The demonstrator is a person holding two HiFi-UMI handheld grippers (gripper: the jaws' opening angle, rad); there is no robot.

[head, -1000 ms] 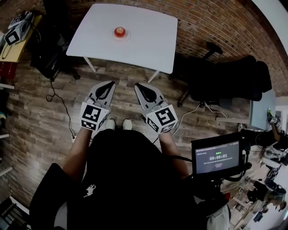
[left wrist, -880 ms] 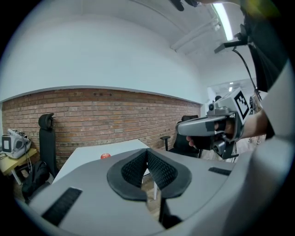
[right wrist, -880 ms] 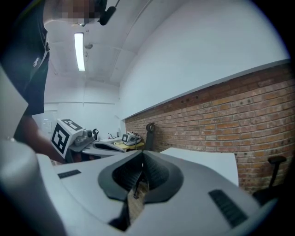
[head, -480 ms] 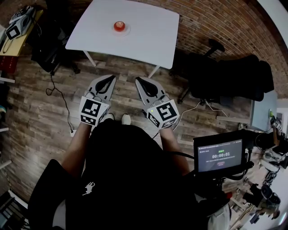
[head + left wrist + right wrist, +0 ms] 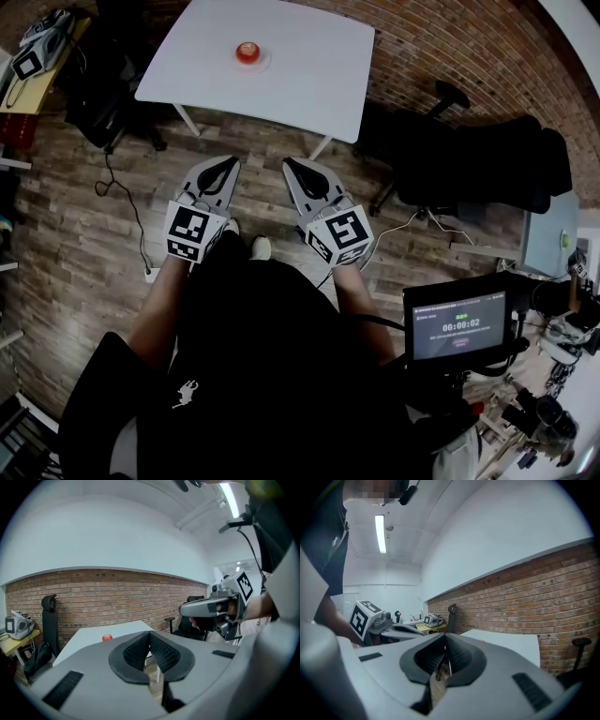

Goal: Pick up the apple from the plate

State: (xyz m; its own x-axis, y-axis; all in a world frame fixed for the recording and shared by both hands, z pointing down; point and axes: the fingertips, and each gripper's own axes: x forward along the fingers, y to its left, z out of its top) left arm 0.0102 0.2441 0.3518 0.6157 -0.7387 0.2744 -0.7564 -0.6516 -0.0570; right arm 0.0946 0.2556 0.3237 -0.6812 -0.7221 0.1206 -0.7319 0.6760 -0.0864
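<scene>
Head view is showing a person standing on a wood-plank floor (image 5: 84, 216), holding one hand-held gripper in each hand, both pointing toward a white, square, smooth worktop (image 5: 309, 66) with rounded corners. Round red apple (image 5: 247, 52) is sitting on a small pale round plate (image 5: 263, 62) near the middle of the worktop, well apart from both tools. Left hand-held gripper (image 5: 228, 162) is showing grey plastic jaws tapering to a point, with a black-and-white marker cube (image 5: 192, 234) at its back; jaws are pressing together at the tips, nothing between them. Right hand-held gripper (image 5: 289, 165) is looking the same, with its cube (image 5: 339, 234) at the back, tips meeting, nothing gripped. Both are hanging side by side over the floor, short of the worktop edge. Left gripper view is showing black ribbed pads (image 5: 161, 652) closing to a point, with the apple beyond on the worktop and a red brick wall (image 5: 117, 597) behind. Right gripper view is showing the same ribbed pads (image 5: 457, 656) touching at the tip. Black office chair (image 5: 469, 159) is standing right of the worktop, and a small dark screen (image 5: 455, 323) is glowing near the person's right side.
</scene>
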